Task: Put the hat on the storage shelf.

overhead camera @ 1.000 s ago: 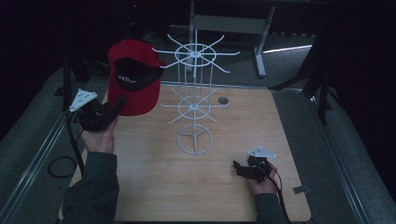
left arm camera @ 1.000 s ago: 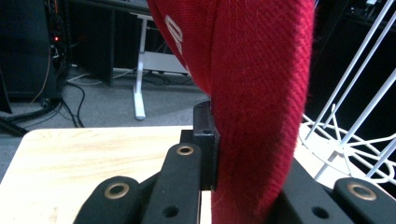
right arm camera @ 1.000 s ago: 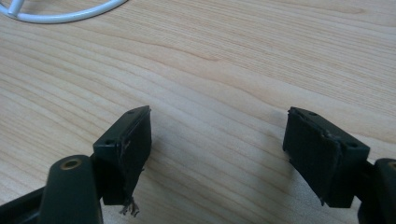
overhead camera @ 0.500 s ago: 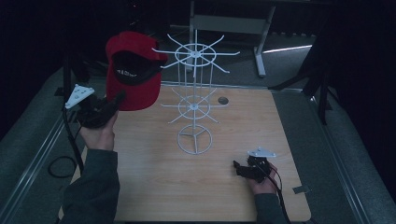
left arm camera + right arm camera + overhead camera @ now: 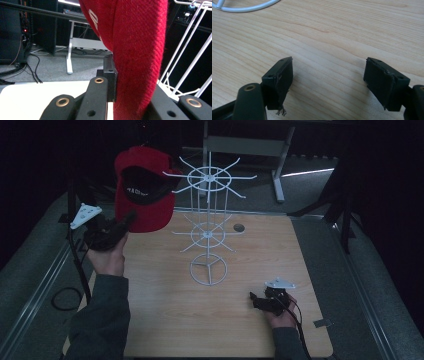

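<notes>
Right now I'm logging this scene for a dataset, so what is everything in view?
cap: one, red with a black inside, held up left of the rack's top tier.
wire rack: one, white, two tiers of spokes on a ring base, standing mid-table.
table: one, light wood top with a small round hole near the far edge.
stand: one, grey metal, on the floor behind the table.
left tool: one, black, raised, shut on the cap's brim.
right tool: one, black, low on the table's near right, jaws open and holding nothing.
</notes>
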Demonstrator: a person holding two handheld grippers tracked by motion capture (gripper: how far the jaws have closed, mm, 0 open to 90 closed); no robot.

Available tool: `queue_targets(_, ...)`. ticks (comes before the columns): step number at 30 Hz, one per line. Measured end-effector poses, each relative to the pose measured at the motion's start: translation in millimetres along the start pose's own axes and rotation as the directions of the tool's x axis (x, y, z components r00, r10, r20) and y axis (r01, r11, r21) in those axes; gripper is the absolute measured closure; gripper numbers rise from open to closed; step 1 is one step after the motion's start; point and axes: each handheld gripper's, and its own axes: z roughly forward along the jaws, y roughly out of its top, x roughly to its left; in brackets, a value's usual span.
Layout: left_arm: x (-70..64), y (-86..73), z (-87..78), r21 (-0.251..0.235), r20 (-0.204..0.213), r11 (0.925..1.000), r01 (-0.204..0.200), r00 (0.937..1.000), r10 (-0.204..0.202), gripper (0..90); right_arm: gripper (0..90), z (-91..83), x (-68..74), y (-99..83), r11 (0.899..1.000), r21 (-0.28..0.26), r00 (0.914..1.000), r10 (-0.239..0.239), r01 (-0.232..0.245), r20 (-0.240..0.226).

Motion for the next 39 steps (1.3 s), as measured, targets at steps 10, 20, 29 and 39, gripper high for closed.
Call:
queue_targets(10, -4.5, 8.1, 11.5, -0.005, 0.01, 0.9999, 0.009, 0.9999, -0.009, 85.3, 23.5, 0.1, 0.0, 0.0, 1.0, 0.0, 1.0, 0.0, 0.0, -0.001)
queue_targets(20, -5.8, 11.6, 18.3, -0.015, 0.012, 0.9996, 0.024, 0.9997, -0.024, 85.4, 23.4, 0.0, 0.1, 0.0, 1.0, 0.0, 1.0, 0.0, 0.0, -0.001)
queue_targets(29, -5.0, 14.5, 19.3, -0.035, 0.022, 0.9986, 0.04, 0.999, -0.039, 85.4, 23.4, 0.1, 0.1, 0.0, 1.0, 0.0, 1.0, 0.0, 0.0, -0.002)
queue_targets(39, -7.2, 21.9, 20.9, -0.063, 0.018, 0.9969, 0.048, 0.9987, -0.047, 85.4, 23.4, 0.1, 0.0, 0.0, 1.0, 0.0, 1.0, -0.002, 0.002, -0.002)
